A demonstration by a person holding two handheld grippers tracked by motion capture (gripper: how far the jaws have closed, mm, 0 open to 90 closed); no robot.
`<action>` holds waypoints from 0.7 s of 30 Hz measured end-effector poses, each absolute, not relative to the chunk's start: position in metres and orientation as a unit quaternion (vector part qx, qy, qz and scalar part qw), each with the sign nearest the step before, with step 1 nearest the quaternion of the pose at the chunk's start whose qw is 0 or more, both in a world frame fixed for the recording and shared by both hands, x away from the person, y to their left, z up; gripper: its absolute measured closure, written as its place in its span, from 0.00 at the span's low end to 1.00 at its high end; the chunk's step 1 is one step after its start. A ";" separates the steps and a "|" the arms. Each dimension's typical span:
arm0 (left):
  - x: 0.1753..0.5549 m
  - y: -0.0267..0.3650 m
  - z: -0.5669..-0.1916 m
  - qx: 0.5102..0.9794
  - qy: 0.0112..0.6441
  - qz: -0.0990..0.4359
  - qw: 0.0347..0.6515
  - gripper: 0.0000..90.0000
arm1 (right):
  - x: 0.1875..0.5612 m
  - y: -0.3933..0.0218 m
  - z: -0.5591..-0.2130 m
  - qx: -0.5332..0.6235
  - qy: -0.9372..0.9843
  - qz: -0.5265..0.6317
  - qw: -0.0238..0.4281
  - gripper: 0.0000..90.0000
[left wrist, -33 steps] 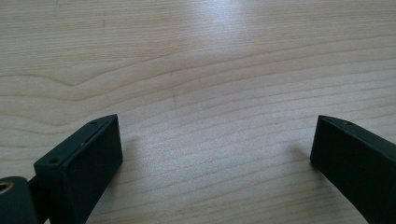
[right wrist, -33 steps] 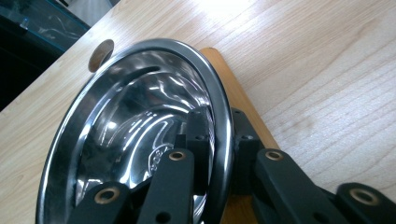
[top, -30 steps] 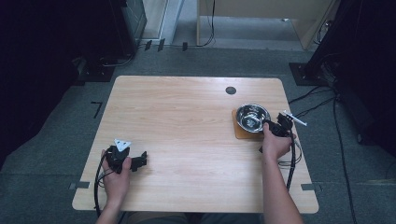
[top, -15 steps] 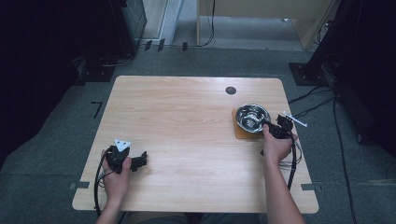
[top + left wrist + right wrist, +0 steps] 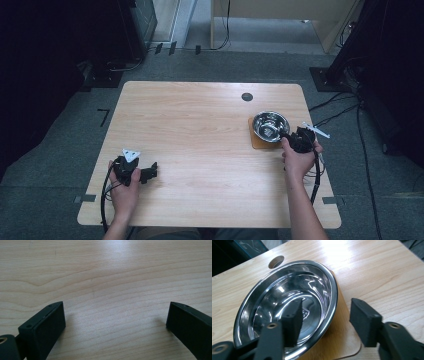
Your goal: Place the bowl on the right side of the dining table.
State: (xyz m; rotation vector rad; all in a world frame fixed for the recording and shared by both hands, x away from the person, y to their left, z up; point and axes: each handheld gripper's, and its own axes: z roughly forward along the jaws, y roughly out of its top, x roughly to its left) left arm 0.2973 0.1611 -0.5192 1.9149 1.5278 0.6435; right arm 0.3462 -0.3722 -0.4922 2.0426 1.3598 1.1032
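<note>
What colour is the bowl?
Shiny silver metal bowl, clearest in the right gripper view.

On the table (image 5: 200,135), the steel bowl (image 5: 270,126) sits at about two o'clock from the table's middle, resting on a wooden mat (image 5: 256,141) that juts out past it toward six o'clock. A round hole (image 5: 247,96) in the tabletop lies at eleven o'clock from the bowl. The right gripper (image 5: 290,140) is at the bowl's four o'clock edge, one jaw inside the rim, one outside. The left gripper (image 5: 150,172) lies far off at eight o'clock, near the front edge
</note>
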 end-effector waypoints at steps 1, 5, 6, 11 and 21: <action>0.297 0.161 -0.519 0.721 0.575 0.242 0.300 0.02 | 0.345 -0.372 -0.492 0.738 0.495 0.401 0.224 0.43; 0.297 0.161 -0.519 0.721 0.575 0.242 0.300 0.02 | 0.340 -0.372 -0.489 0.728 0.503 0.406 0.230 0.34; 0.297 0.161 -0.519 0.721 0.575 0.242 0.300 0.02 | 0.338 -0.372 -0.489 0.722 0.511 0.405 0.232 0.32; 0.297 0.161 -0.519 0.721 0.576 0.242 0.299 0.02 | 0.330 -0.372 -0.488 0.712 0.526 0.403 0.233 0.31; 0.298 0.160 -0.519 0.723 0.573 0.241 0.301 0.02 | 0.317 -0.369 -0.487 0.695 0.547 0.397 0.245 0.30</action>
